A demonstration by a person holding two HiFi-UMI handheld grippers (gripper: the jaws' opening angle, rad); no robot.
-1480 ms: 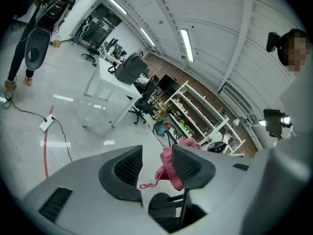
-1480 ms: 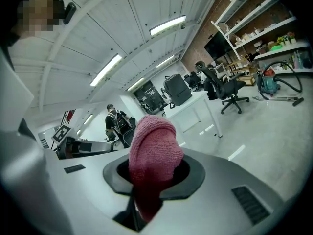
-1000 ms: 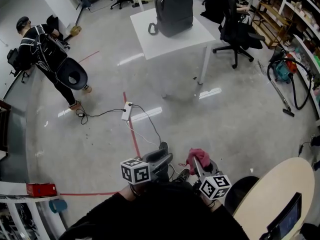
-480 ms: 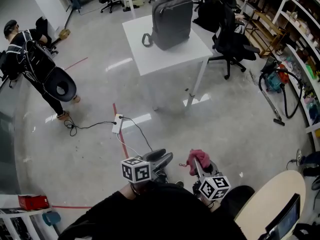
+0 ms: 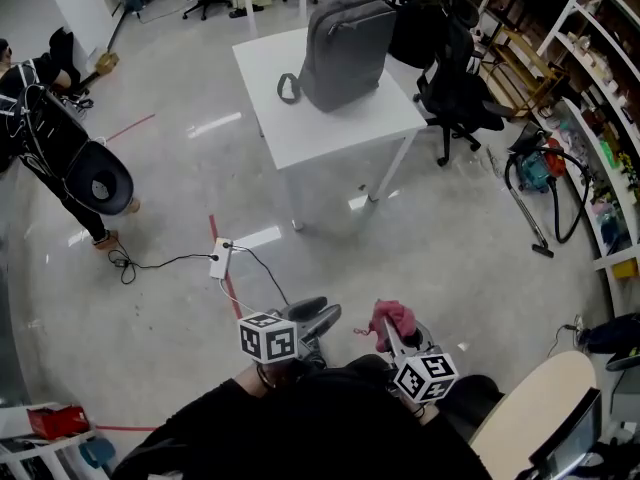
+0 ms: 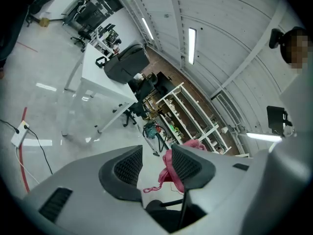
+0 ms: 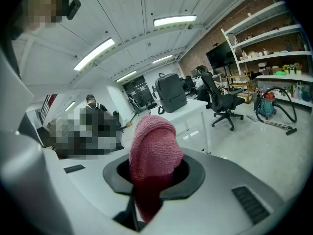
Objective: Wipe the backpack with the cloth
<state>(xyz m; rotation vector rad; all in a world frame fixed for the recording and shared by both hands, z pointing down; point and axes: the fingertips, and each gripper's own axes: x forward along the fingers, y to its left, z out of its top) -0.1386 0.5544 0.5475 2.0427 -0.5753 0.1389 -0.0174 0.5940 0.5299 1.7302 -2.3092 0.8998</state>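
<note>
from where i stood, the backpack [image 5: 345,38] sat on the white desk [image 5: 300,118] at twelve o'clock from the person, well apart from both claws, so i judged the wiping not yet begun. the right claw [image 5: 392,336] was clenched on the pink cloth [image 5: 395,315], with a thick wad sticking out past the tips and a tail hanging below. the left claw [image 5: 318,318] was released, with nothing between its pads. the pink seen through the gap in its own view was only the other claw's cloth beyond it.

the step in hand looked to be the approach to the desk. to do it well, i thought the person should mind the power strip [image 5: 220,263] and its cable on the floor at ten o'clock. the near desk edge seemed a better place to come up than the chair [image 5: 455,93] side at one o'clock. the grip on the cloth seemed sound, with enough wad out front to meet the fabric before the hard tips did. the free left claw would be best set on the backpack's top or handle to steady it, since a light bag could slide under the strokes.
</note>
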